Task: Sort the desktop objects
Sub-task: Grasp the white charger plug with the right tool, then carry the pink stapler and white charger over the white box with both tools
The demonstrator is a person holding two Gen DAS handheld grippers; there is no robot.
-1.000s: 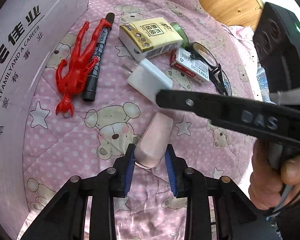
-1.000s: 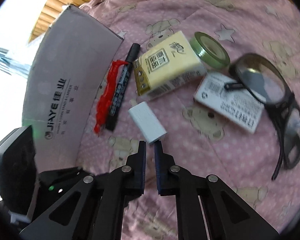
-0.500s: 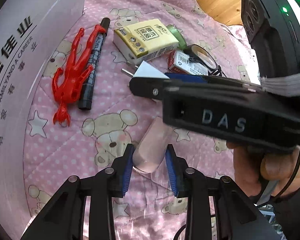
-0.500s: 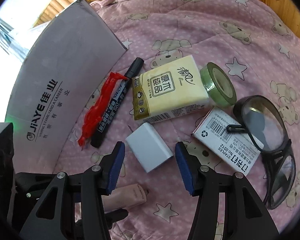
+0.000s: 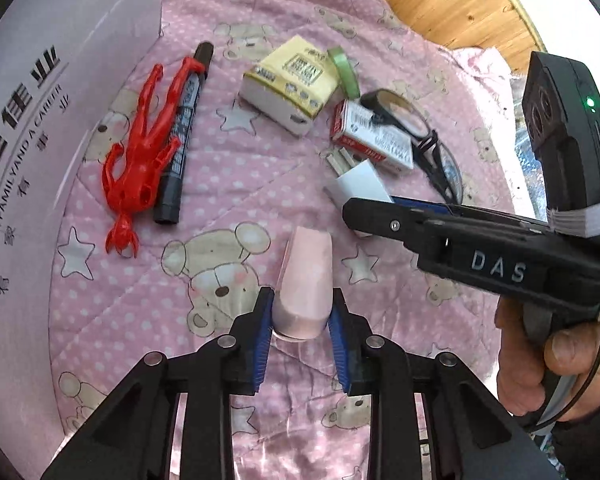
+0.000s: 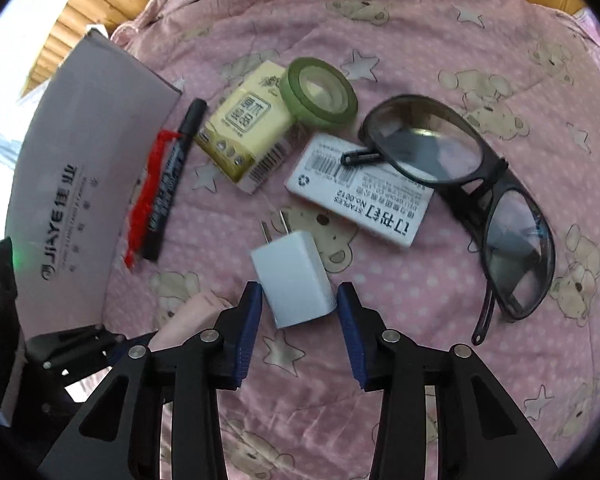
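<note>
Left wrist view shows our left gripper point(image 5: 302, 322) clamped on a pink eraser point(image 5: 306, 284), its blue pads pressing both sides of the near end above the pink bear-print quilt point(image 5: 236, 184). Beyond it lie a red toy figure point(image 5: 140, 160) touching a black marker point(image 5: 180, 140), a yellow tissue pack point(image 5: 288, 84) with a green tape roll point(image 5: 346, 70) against it, and a staples box point(image 5: 372, 136) under one arm of dark safety glasses point(image 5: 420, 132). A grey cardboard box point(image 5: 40, 100) stands along the left. From the right wrist view, our right gripper point(image 6: 300, 320) has its jaws spread around a white charger plug point(image 6: 294, 282), pads just beside it, not clearly touching. A hand point(image 5: 556, 364) grips its handle.
</note>
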